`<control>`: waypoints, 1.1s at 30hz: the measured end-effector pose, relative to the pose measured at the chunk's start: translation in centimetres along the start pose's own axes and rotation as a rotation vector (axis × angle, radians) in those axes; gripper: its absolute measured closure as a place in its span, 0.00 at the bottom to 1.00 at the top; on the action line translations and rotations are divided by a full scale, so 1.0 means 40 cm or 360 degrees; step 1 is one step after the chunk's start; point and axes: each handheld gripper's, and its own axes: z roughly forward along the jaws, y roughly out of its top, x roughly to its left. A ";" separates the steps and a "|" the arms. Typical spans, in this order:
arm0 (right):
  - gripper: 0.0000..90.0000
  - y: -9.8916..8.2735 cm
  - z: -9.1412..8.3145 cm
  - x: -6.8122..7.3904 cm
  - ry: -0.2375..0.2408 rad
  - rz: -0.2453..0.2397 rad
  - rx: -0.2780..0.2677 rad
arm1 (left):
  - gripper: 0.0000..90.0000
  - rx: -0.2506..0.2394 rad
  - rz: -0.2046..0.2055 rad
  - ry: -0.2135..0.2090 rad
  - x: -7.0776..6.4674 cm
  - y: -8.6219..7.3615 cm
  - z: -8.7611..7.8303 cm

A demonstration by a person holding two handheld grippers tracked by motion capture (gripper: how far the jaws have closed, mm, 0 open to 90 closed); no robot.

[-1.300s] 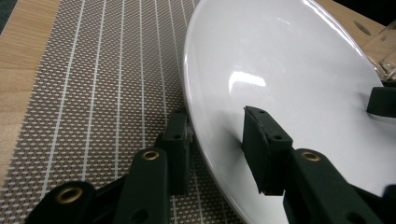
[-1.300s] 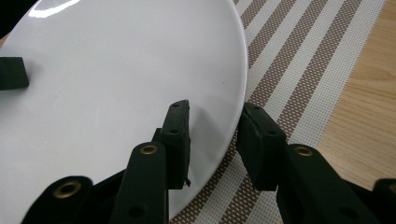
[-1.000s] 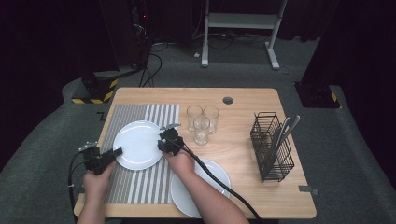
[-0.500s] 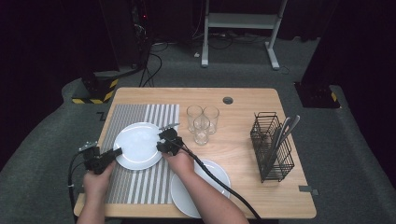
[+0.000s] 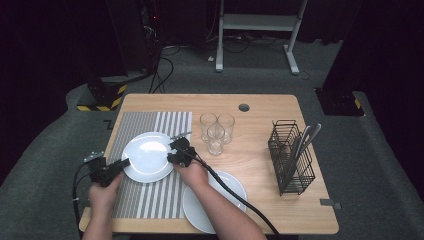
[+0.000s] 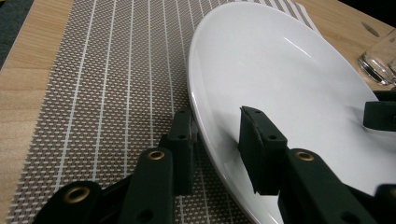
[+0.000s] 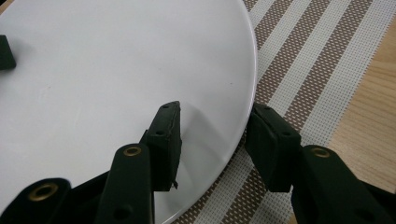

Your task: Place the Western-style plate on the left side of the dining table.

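Note:
A white plate [image 5: 148,156] lies on the striped placemat [image 5: 150,200]. My left gripper [image 5: 123,162] is at the plate's left edge. Its jaws have just been closing and straddle the plate's rim [image 6: 198,123], one over the mat and one over the plate, with a gap left at the pads. My right gripper [image 5: 171,152] is at the plate's right edge. Its jaws have just been opening and stand either side of the rim [image 7: 245,126], not pressing on it. The left gripper's fingertip [image 7: 5,51] shows across the plate.
A second white plate [image 5: 222,202] lies at the table's front, under my right forearm. Three glasses [image 5: 216,131] stand close behind the right gripper. A black wire basket [image 5: 292,157] with cutlery stands at the right.

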 end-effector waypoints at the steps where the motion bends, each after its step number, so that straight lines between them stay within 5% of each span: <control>1: 0.61 0.000 0.000 -0.001 0.0004 0.0002 0.0000 | 0.74 0.0000 0.0000 0.0003 0.000 0.000 0.000; 20: 0.59 0.010 -0.021 -0.001 0.0020 -0.0010 -0.0044 | 0.78 -0.0102 -0.0006 0.0012 0.002 0.002 -0.019; 33: 0.60 -0.015 -0.050 0.003 0.0033 -0.0053 -0.0094 | 0.78 -0.0170 0.0120 0.0006 -0.032 0.012 -0.044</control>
